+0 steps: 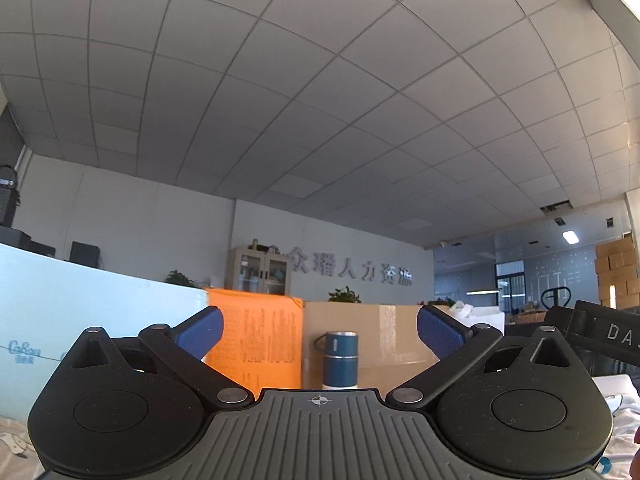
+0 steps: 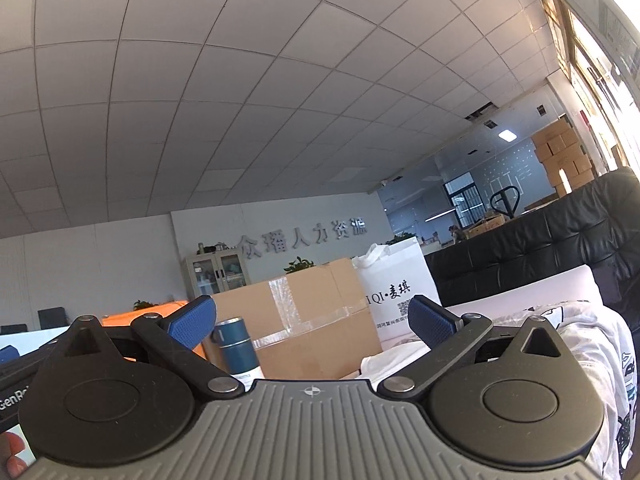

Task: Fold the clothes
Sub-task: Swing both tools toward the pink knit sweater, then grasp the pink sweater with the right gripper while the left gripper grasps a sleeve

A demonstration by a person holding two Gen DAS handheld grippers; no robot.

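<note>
My left gripper (image 1: 319,330) is open and empty, its blue pads spread wide, tilted up toward the ceiling. My right gripper (image 2: 311,322) is open and empty too, also tilted up. A white printed garment (image 2: 588,344) lies bunched at the right of the right wrist view, beside and below the right finger. A strip of white cloth (image 1: 618,412) shows at the lower right of the left wrist view. The other gripper's black body (image 1: 600,332) shows at the right edge there.
A blue thermos (image 1: 339,358) (image 2: 236,346) stands ahead of both grippers. Behind it are a taped cardboard box (image 2: 304,320), an orange box (image 1: 260,340), a pale blue box (image 1: 80,320) and a white shopping bag (image 2: 396,288). A black sofa (image 2: 540,248) stands at the right.
</note>
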